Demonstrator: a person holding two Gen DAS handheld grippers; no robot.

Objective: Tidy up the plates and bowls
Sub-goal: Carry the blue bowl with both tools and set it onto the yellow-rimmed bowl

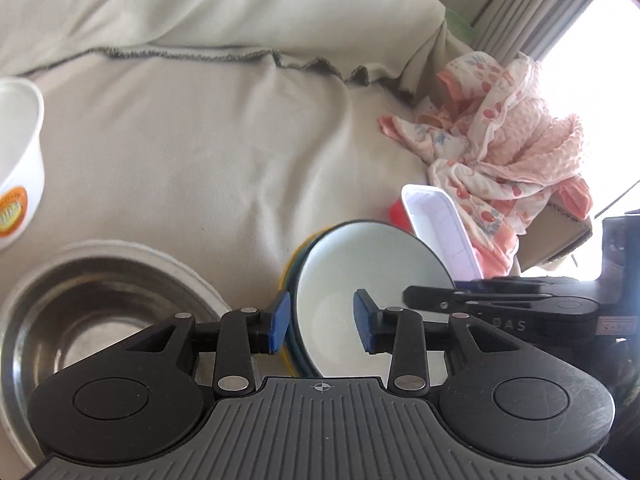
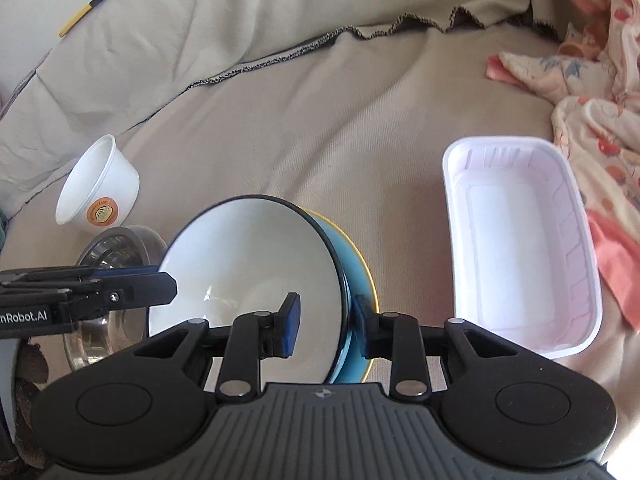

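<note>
I see the white bowl (image 2: 248, 280), dark-rimmed, tilted on a blue and yellow stack on the beige cloth (image 2: 320, 128). My right tongs (image 2: 325, 326) clamp its rim. My left tongs (image 1: 322, 322) stand parted, clear of its opposite rim. Steel bowl (image 1: 100, 312) just left, white tray (image 2: 520, 256) right, paper cup (image 2: 98, 184) beyond.

Left tongs (image 1: 320, 322) stand parted; right tongs (image 2: 326, 326) clamp a rim, angled down.
</note>
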